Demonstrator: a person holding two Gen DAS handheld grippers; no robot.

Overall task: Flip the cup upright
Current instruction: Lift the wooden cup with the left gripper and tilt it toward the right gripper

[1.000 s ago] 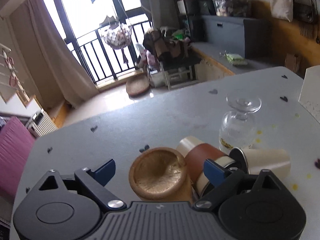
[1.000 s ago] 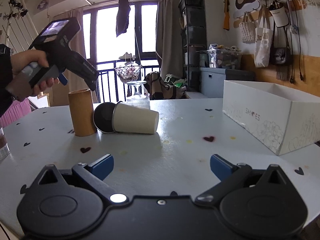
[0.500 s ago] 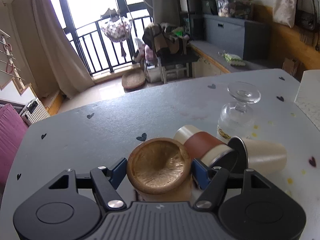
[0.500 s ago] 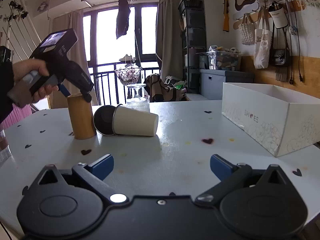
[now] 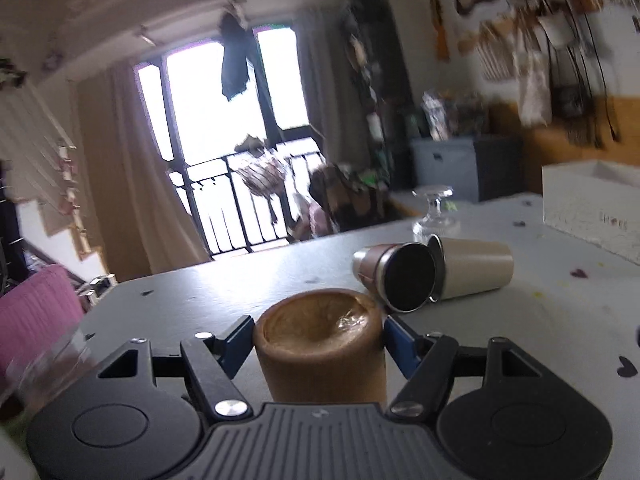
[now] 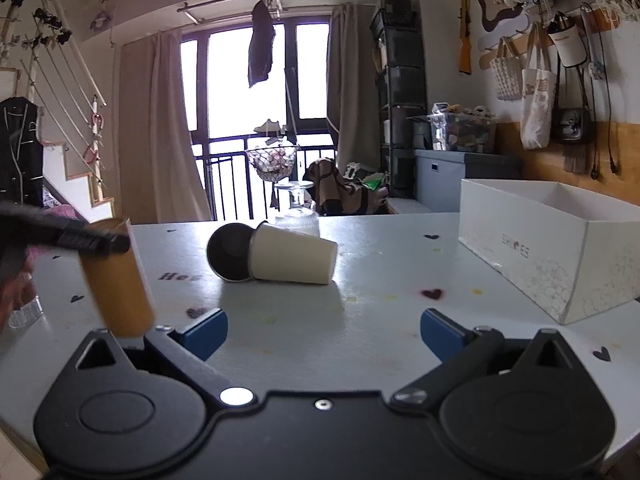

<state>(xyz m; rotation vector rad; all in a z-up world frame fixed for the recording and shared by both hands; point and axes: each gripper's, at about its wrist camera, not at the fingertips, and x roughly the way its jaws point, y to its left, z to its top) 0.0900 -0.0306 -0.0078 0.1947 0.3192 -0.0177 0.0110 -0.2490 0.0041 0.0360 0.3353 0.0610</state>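
A brown wooden cup [image 5: 320,344] stands bottom-up between my left gripper's blue pads; my left gripper [image 5: 318,336] is shut on it near its top. In the right wrist view the wooden cup [image 6: 116,280] is tilted and lifted at the left, held by the left gripper [image 6: 94,242]. A cream paper cup [image 6: 294,254] lies on its side mid-table, with a steel and brown tumbler [image 6: 230,252] lying against it. My right gripper [image 6: 324,330] is open and empty, low over the near table.
An inverted stemmed glass [image 6: 294,210] stands behind the paper cup. A white shoe box [image 6: 552,256] sits at the right on the grey table [image 6: 384,280] with heart marks. A clear glass [image 6: 24,314] is at the far left edge.
My left gripper closed on the wooden cup, then lifted and tilted it away from the lying cups. The right gripper has stayed still and open.
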